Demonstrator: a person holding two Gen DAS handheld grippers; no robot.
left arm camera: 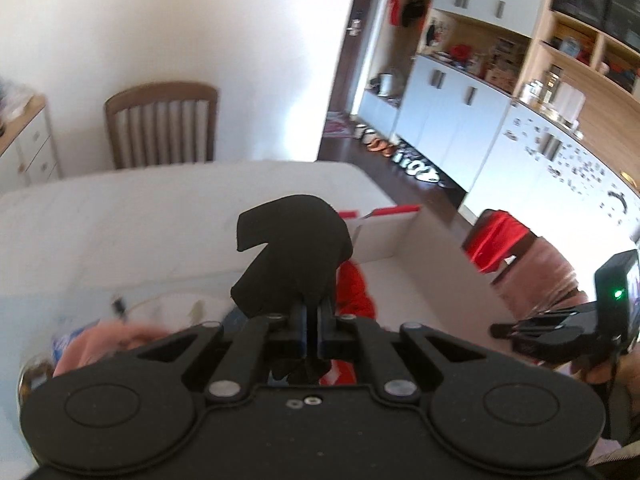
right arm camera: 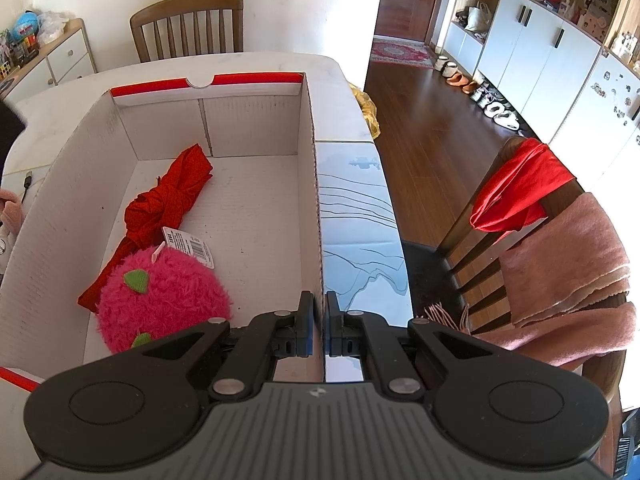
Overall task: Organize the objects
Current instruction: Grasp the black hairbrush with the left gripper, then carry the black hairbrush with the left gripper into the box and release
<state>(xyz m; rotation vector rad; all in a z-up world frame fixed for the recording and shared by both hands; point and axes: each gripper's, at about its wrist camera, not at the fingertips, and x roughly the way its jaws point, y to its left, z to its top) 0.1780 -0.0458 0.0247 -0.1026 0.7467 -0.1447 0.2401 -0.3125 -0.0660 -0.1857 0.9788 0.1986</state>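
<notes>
My left gripper (left arm camera: pixel 312 312) is shut on a black cloth (left arm camera: pixel 292 248) and holds it up above the table, just left of the white cardboard box (left arm camera: pixel 384 240). My right gripper (right arm camera: pixel 320 308) is shut on the right wall of the box (right arm camera: pixel 314 184). Inside the box lie a red cloth (right arm camera: pixel 168 196) and a pink fluffy strawberry toy (right arm camera: pixel 164 300) with a paper tag. The red cloth also shows in the left wrist view (left arm camera: pixel 354 292). The right gripper also shows at the right of the left wrist view (left arm camera: pixel 520 330).
A pink cloth (left arm camera: pixel 108 340) and small items lie on the white table (left arm camera: pixel 140 216) to the left. A wooden chair (right arm camera: pixel 188 24) stands at the far side. Another chair (right arm camera: pixel 560 240) at the right carries red and pink cloths. A light blue mat (right arm camera: pixel 356 216) lies right of the box.
</notes>
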